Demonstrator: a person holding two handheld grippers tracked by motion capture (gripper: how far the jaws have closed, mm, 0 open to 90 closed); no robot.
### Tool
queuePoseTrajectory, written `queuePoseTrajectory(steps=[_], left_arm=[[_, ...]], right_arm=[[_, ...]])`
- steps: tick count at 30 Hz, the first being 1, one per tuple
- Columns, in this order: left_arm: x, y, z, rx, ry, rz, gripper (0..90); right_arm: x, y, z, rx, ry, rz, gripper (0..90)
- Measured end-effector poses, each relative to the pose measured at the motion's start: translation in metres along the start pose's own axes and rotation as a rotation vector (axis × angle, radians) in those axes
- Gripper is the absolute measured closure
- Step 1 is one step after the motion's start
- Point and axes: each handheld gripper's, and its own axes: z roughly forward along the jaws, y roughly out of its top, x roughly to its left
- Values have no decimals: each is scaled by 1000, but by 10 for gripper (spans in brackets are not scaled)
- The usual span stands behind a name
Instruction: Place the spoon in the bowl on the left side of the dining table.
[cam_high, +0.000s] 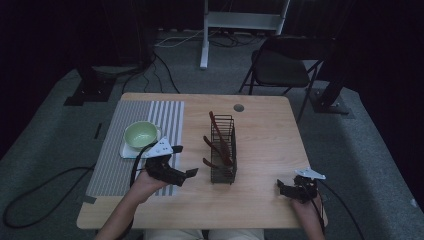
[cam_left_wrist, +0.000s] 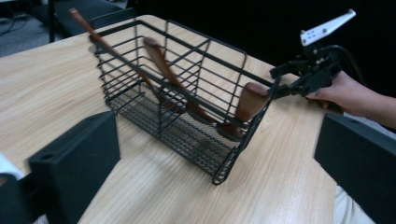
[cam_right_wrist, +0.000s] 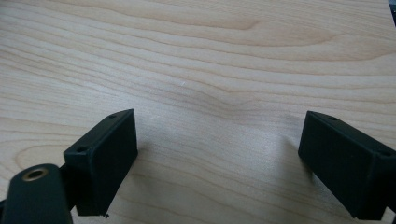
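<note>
Landmark: a black wire basket (cam_high: 223, 150), oblong and open-topped, is seen standing at the middle of a light wooden table (cam_high: 265, 130); all places below are given from it.

Basket contents: several brown wooden utensils (cam_high: 219, 145) are held inside it, leaning at angles; in the left gripper view one long handle (cam_left_wrist: 109, 49) is seen jutting past the far rim and a rounded end (cam_left_wrist: 250, 100) rests against the near corner.

Left gripper (cam_high: 189, 174): it is held in the person's left hand (cam_high: 145, 185) just to the left of the basket, pointed toward it; its jaws are seen spread wide apart with nothing between them, and a grey three-cornered plate (cam_high: 162, 147) is carried on top.

Right gripper (cam_high: 282, 189): it is held well to the right of the basket, near the table's front edge; in the right gripper view its jaws are spread wide over bare wood, empty.

Right hand (cam_left_wrist: 345, 93): in the left gripper view it is seen beyond the basket's near corner, wrapped around the right gripper.

Pale green bowl (cam_high: 141, 135): it is set on a light square coaster (cam_high: 131, 151), to the left of the basket, beyond the left gripper.

Grey striped cloth mat (cam_high: 127, 145): it is spread over the table's left part, under the coaster.

Round hole in the tabletop (cam_high: 238, 107): it is found behind the basket, near the far edge.

Black folding chair (cam_high: 282, 67): it is placed on the grey carpet beyond the table, behind and right of the basket.
</note>
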Motion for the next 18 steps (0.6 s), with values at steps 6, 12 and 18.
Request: queuePoseTrajectory(steps=[6,12,18], left_arm=[[-4,5,13,13,-8,12,44],[-6,6,23,12,-14,-12,94],[-8,5,30,16,-29,-10,347]], right_arm=[[0,0,0,-1,3,-6,110],[0,0,0,-1,4,-8,111],[0,0,0,-1,6,-9,111]])
